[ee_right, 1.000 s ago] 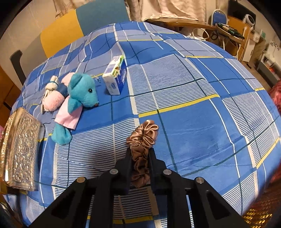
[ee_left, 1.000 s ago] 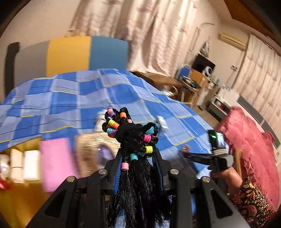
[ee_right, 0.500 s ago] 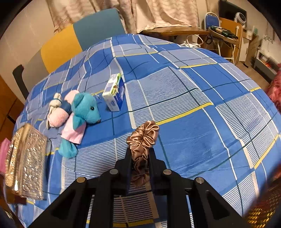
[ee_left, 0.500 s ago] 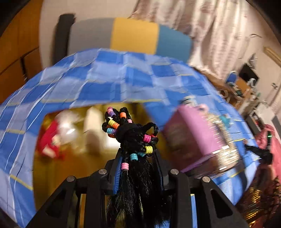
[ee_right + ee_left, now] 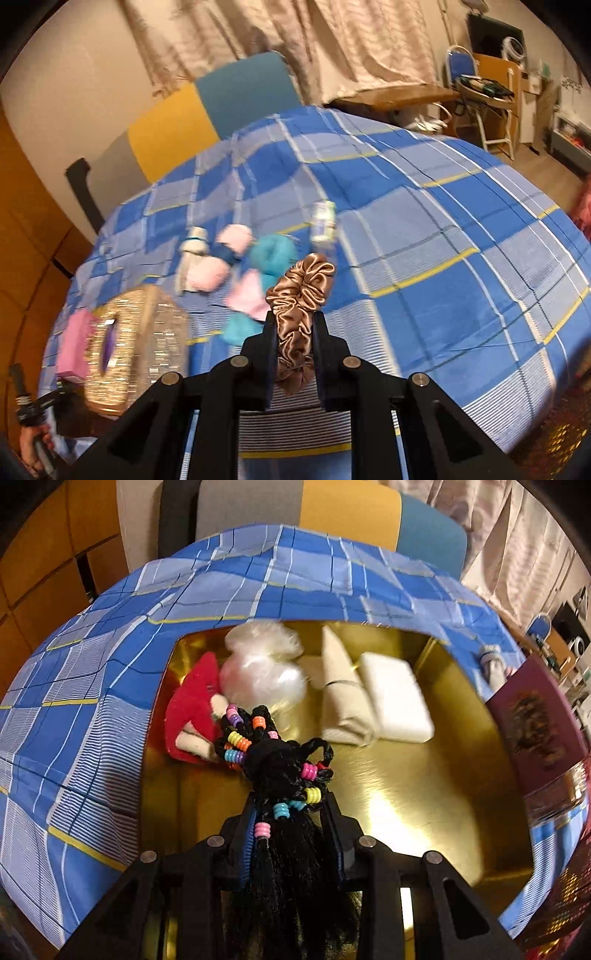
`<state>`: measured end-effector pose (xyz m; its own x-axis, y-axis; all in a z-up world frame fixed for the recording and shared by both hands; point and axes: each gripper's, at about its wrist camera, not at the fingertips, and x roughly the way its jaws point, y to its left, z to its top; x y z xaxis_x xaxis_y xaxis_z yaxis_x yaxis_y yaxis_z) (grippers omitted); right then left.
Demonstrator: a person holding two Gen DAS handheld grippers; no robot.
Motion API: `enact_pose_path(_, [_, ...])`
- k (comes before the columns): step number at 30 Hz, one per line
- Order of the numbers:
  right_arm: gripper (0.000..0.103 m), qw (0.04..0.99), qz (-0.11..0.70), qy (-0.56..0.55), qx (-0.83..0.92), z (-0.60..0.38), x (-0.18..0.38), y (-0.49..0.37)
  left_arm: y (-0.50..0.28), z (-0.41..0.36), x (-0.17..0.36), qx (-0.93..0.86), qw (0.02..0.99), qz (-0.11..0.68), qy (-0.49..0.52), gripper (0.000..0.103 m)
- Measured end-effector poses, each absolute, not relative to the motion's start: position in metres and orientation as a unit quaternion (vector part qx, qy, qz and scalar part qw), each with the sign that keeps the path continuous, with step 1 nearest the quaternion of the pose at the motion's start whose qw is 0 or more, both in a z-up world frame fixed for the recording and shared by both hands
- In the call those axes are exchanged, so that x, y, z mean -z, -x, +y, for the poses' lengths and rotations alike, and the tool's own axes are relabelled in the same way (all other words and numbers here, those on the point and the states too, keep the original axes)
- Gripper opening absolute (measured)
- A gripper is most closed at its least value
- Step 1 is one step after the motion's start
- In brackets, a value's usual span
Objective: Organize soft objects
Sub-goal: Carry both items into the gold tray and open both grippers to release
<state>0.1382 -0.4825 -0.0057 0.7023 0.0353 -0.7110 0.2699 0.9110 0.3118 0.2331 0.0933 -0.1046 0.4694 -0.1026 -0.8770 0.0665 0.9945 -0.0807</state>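
A shiny gold metal tray (image 5: 424,794) lies sunk in the blue checked cloth (image 5: 74,709) and holds a red plush toy (image 5: 192,709), a gauzy white pouch (image 5: 262,672), a rolled cream cloth (image 5: 343,705) and a white foam block (image 5: 395,698). Above the tray, the left gripper (image 5: 291,834) has its fingers pinching a black braided hair tie strung with bright plastic beads (image 5: 277,760). The right gripper (image 5: 295,354) has its fingers pinching a crinkled bronze satin scrunchie (image 5: 301,291) above the cloth. Beyond it lie a teal plush toy (image 5: 271,254), a pink sock bundle (image 5: 210,273) and a glittery gold box (image 5: 136,343).
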Motion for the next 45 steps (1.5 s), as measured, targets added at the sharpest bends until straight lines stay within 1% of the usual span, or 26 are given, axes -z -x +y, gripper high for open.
enact_pose_path(3, [0.017,0.906,0.371,-0.199,0.044,-0.461,-0.007,-0.139,-0.235,0.096,0.11,0.054,0.852,0.52,0.006,0.035])
enact_pose_path(7, [0.017,0.911,0.364,-0.193,0.016,-0.429,-0.02,-0.142,-0.233,0.093,0.112,0.052,0.855,0.516,-0.022,0.035])
enact_pose_path(11, [0.017,0.915,0.362,-0.178,-0.008,-0.398,-0.031,-0.145,-0.225,0.099,0.107,0.054,0.854,0.517,0.004,0.037])
enact_pose_path(13, [0.017,0.917,0.36,-0.171,-0.019,-0.386,-0.035,-0.147,-0.22,0.103,0.102,0.047,0.86,0.509,0.011,0.038])
enact_pose_path(17, [0.017,0.918,0.355,-0.166,-0.05,-0.357,-0.046,-0.153,-0.207,0.109,0.088,0.018,0.877,0.481,-0.012,0.039])
enact_pose_path(23, [0.017,0.917,0.35,-0.151,-0.114,-0.298,-0.061,-0.164,-0.183,0.123,0.073,0.016,0.895,0.443,0.054,0.039])
enact_pose_path(28, [0.017,0.91,0.354,-0.136,-0.165,-0.242,-0.066,-0.176,-0.163,0.118,0.066,0.025,0.904,0.421,0.075,0.039])
enact_pose_path(36, [0.017,0.889,0.386,-0.092,-0.23,-0.141,-0.047,-0.199,-0.147,0.116,0.067,0.014,0.912,0.397,0.099,0.039])
enact_pose_path(45, [0.017,0.874,0.447,-0.001,-0.191,-0.056,0.017,-0.254,-0.144,0.128,0.068,-0.011,0.911,0.393,0.124,0.039])
